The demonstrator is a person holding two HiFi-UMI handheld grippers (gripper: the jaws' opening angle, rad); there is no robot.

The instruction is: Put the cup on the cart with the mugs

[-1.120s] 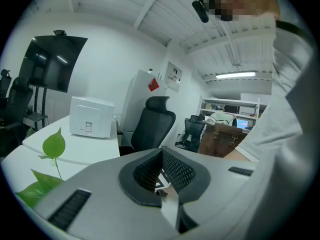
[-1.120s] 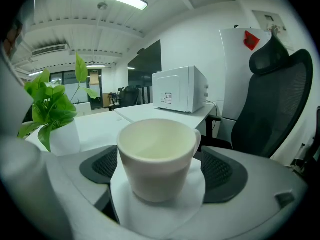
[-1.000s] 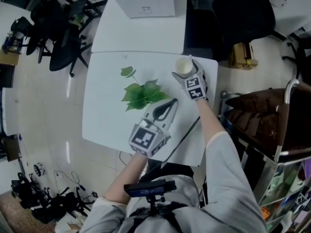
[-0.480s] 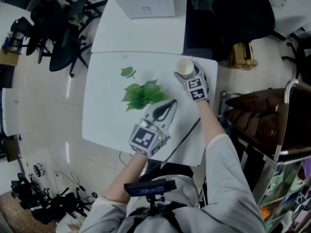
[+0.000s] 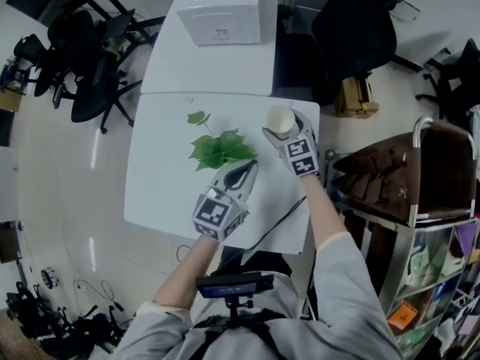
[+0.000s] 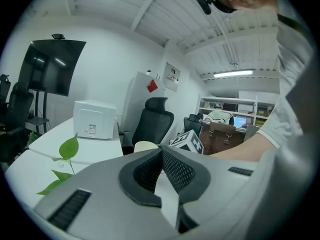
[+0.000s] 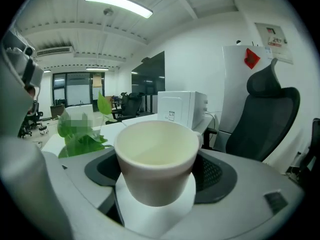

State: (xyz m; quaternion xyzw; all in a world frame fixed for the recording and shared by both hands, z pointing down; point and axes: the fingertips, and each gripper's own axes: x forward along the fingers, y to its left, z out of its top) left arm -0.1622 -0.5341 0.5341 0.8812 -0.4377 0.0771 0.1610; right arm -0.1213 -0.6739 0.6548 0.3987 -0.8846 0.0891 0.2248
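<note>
Now your right gripper (image 5: pixel 287 128), its jaws having just closed in to grip the upright cup (image 5: pixel 280 118) over the bench's (image 5: pixel 161 186) far right corner, is nearer the cart (image 5: pixel 414 171) on the right, while your left gripper (image 5: pixel 250 168) has its jaws shut and empty.

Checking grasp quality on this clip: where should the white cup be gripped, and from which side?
Grip the white cup across its side wall, below the rim, coming in nearly level from the side. It is upright, mouth up, and its round wall fits between two jaws. The right gripper does so: its jaws have just been closing, with the cup between them.
</note>
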